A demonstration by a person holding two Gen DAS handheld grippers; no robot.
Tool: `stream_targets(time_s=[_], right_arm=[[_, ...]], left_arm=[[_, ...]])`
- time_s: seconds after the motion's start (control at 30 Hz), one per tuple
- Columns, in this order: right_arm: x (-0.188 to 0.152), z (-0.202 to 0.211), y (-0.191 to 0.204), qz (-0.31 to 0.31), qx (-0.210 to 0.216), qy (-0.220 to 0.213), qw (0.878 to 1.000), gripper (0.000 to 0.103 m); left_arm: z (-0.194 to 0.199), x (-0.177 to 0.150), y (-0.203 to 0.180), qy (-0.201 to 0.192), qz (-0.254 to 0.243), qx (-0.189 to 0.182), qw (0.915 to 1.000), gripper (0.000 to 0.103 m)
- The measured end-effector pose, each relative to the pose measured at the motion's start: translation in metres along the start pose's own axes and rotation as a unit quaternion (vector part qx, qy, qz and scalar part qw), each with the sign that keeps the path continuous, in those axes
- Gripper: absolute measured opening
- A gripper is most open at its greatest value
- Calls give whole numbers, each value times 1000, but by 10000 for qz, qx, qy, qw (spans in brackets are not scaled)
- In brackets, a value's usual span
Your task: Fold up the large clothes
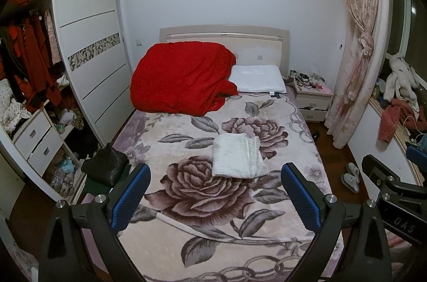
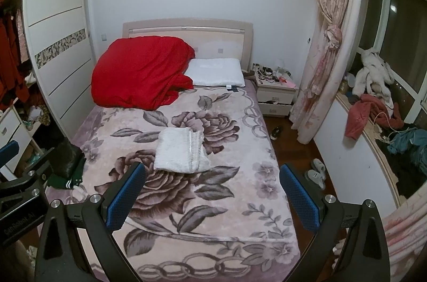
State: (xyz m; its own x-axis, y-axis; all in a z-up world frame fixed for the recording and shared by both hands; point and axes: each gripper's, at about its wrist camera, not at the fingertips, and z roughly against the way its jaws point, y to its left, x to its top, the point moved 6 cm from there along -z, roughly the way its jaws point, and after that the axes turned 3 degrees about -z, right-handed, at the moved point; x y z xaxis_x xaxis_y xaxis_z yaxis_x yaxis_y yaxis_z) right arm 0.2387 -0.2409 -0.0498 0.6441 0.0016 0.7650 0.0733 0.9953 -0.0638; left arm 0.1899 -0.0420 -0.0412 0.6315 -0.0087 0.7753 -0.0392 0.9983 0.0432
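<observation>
A white fluffy garment point(image 1: 237, 156) lies folded into a neat rectangle in the middle of the bed's floral blanket point(image 1: 202, 204); it also shows in the right wrist view point(image 2: 181, 152). My left gripper point(image 1: 215, 198) is open and empty, held above the foot of the bed, short of the garment. My right gripper point(image 2: 212, 195) is open and empty, at the same height to the right. The right gripper's body shows at the right edge of the left wrist view point(image 1: 392, 188).
A bunched red quilt point(image 1: 181, 76) and a white pillow point(image 1: 257, 82) lie at the headboard. An open wardrobe point(image 1: 34, 84) stands left, with a black bag point(image 1: 106, 164) on the floor. A cluttered nightstand point(image 2: 275, 92), curtain point(image 2: 323, 55), slippers point(image 2: 316, 172) and a windowsill with clothes point(image 2: 373, 116) are right.
</observation>
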Motion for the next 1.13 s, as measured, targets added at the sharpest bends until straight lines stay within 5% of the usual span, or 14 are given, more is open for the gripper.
stream_targets(time_s=[1.13], right_arm=[[-5,3,-3,-20,-15,-6,10000,102]], left_arm=[[5,-8,-1,-117,50,69,9999,100]])
